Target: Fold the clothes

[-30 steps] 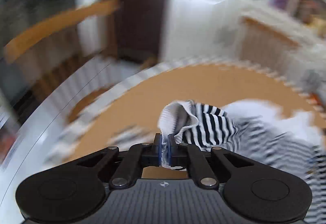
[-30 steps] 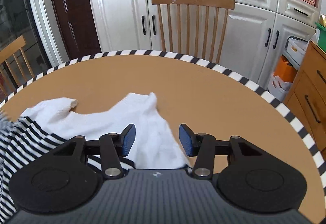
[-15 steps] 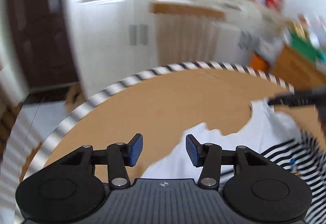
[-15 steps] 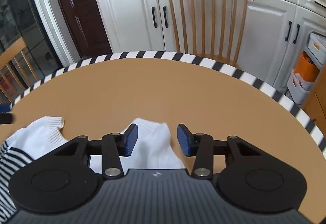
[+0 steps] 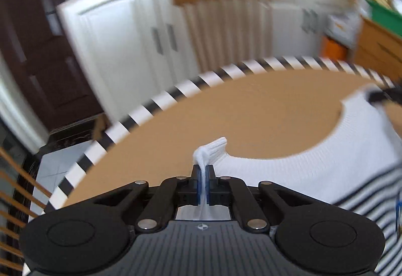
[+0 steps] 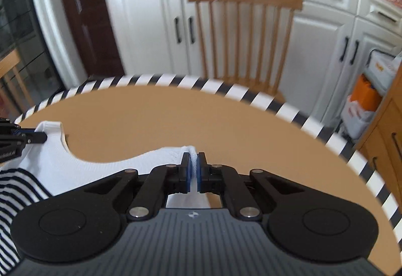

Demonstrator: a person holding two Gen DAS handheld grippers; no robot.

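Note:
A white knit garment (image 5: 314,165) with a black-and-white striped part (image 5: 371,213) lies on the round tan table (image 5: 226,110). My left gripper (image 5: 203,170) is closing tight on the garment's left white corner, and the fabric is pinched between its pads. In the right wrist view my right gripper (image 6: 193,158) is likewise closing on the other white corner of the garment (image 6: 100,170), with cloth between the pads. Each gripper shows in the other's view: the left gripper (image 6: 37,137) at the left edge, the right gripper (image 5: 382,97) at the right edge.
The table (image 6: 226,120) has a black-and-white striped rim. A wooden chair (image 6: 245,37) stands behind it against white cabinets (image 6: 150,24). A wooden dresser (image 6: 384,145) is at the right, and another chair (image 5: 15,188) is at the left.
The left gripper let go of the striped part, swung across to the white corner and shut on it. The right gripper moved slightly and shut on the other white corner.

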